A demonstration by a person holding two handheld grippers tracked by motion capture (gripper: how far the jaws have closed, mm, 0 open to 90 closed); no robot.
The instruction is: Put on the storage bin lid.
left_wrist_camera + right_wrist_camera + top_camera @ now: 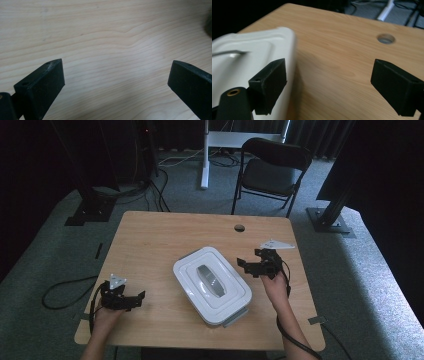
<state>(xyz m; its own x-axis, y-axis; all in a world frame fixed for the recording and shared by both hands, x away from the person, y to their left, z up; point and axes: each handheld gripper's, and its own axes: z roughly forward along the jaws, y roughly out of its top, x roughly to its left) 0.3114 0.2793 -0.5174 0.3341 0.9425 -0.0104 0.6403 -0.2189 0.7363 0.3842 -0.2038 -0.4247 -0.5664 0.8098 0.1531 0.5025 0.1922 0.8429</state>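
At the lower left of the high view the left gripper (pixel 134 298) sits low over the wooden table (pixel 150 240), held by a hand (pixel 104 317) that comes in from the bottom edge, with a grey three-cornered plate on top and a black cable curling off onto the carpet to the left. In the left gripper view its two black jaws stand spread wide with nothing between them, only pale wood grain beneath. In the middle of the high view a white lidded container (pixel 211 285) lies on the table, turned at an angle, with a grey handle (pixel 209 277) recessed in its lid; its near right corner sits close to the table's front edge. Just right of the container the right gripper (pixel 247 266) is held above the wood by the other hand (pixel 276 285), its jaws pointing toward the box's right side. In the right gripper view the jaws are likewise spread apart and grip nothing; the left-hand jaw appears over the rim of the container (pixel 249 57), though contact cannot be judged, and the right-hand one over bare wood. A round cable hole (pixel 239 227) lies near the table's far edge, and a black folding chair (pixel 272 170) stands on the carpet at the upper right.
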